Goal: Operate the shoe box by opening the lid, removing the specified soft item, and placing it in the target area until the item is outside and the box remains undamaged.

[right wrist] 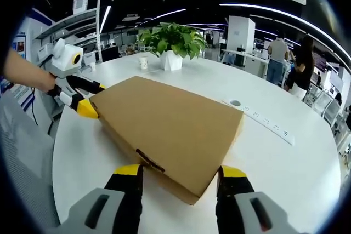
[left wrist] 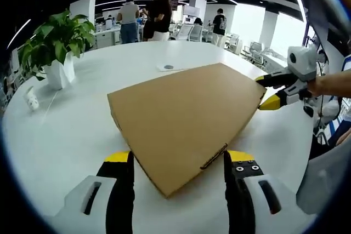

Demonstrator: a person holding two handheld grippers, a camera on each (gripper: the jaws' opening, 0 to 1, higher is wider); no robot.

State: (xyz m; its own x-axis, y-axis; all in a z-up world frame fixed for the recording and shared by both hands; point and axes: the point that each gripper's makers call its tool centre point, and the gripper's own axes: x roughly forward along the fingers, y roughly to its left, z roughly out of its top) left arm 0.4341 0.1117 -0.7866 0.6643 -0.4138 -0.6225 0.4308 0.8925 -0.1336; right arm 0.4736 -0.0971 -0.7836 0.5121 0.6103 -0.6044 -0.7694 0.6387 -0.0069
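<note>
Two things could go wrong from here, both through the cardboard. The shoe box [left wrist: 186, 113] lies shut and flat on the white table [left wrist: 71, 130], lid down all round, so the soft item inside is hidden and nothing is out yet.

Left of the box in the left gripper view stands a potted plant [left wrist: 55, 42], well apart from it and in no danger.

At the box's near corner the left gripper [left wrist: 179, 157] is spread wide, one jaw on each side of the corner and gripping nothing. Whether the tips touch the cardboard I cannot tell. If it closes here across the corner, I judge it would crush the wall rather than catch the lid.

At the box's far right corner the right gripper [left wrist: 266, 91] also stands released, one jaw above the lid edge and one below. In the right gripper view, the same gripper [right wrist: 181, 171] straddles its corner with the jaws wide apart.

If the two ends lift unevenly, the lid could twist or tear at a corner. The light box could also slide across the smooth table toward the power strip [right wrist: 263, 119] beside it.
</note>
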